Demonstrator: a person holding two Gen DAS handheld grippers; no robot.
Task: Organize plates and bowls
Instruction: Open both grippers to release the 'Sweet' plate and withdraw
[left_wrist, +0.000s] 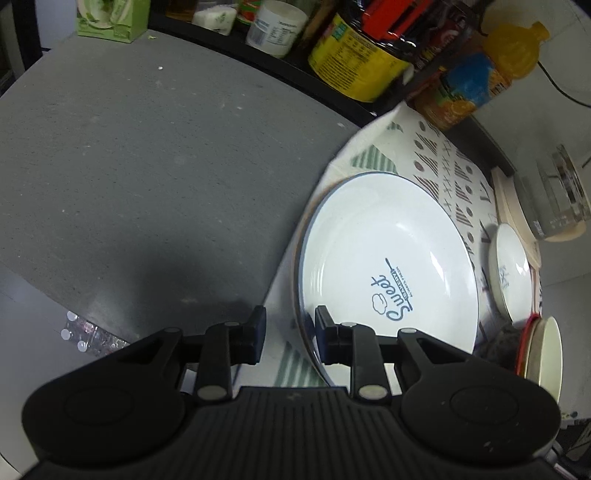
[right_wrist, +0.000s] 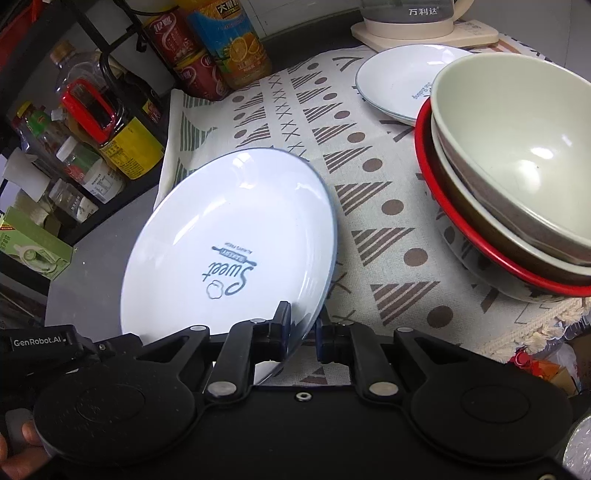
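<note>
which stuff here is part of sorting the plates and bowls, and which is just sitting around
Job: large plate clamped in right gripper, small plate, stacked bowls.
Lying about: juice bottle, red cans, kettle, green box.

The large white plate (right_wrist: 229, 240) has a thin blue rim and the blue word "Sweet" printed in its middle. It is tilted, with its near edge raised, and it lies at the left edge of the patterned cloth (right_wrist: 369, 206), partly over the grey counter (left_wrist: 147, 166). A smaller white plate (right_wrist: 395, 77) of the same kind lies flat near the far edge of the cloth. At the right side stands a stack of bowls (right_wrist: 517, 177): a pale one on top, with a red-rimmed bowl under it.
</note>
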